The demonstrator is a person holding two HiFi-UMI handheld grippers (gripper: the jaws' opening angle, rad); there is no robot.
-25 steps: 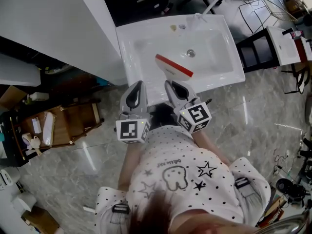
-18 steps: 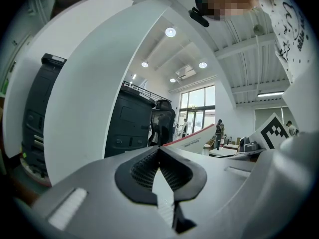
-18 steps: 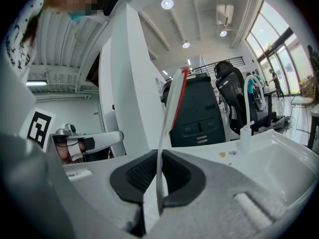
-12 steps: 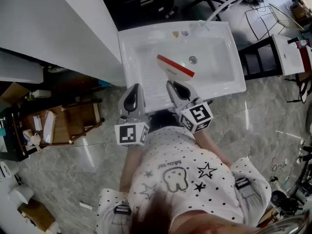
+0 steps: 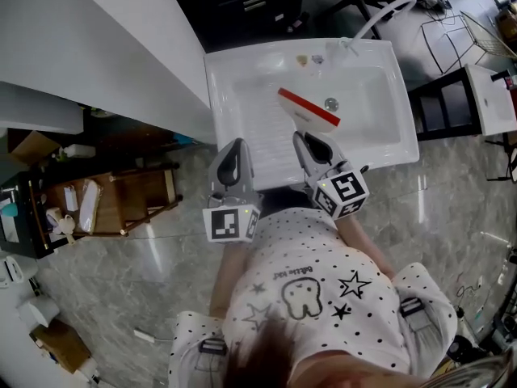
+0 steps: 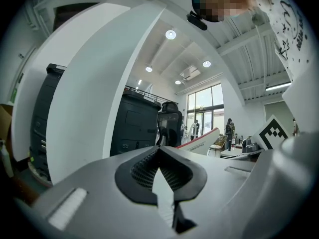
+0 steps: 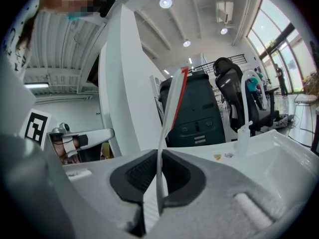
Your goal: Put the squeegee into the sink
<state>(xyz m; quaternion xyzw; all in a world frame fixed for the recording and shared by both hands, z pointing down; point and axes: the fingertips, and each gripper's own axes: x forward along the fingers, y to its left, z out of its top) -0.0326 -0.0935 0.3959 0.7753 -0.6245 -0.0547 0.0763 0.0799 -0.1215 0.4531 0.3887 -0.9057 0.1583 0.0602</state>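
The squeegee (image 5: 310,110) hung over the sink (image 5: 370,95), its handle pinched in the right gripper (image 5: 304,137). Left of it, the left gripper (image 5: 233,149) was closed, empty.

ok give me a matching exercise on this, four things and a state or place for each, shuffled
1 squeegee
2 left gripper
3 right gripper
4 tap

a shut, empty
b at the sink's far rim
c red-edged, held over the sink
d shut on the squeegee

Pairs: 1-c, 2-a, 3-d, 4-b
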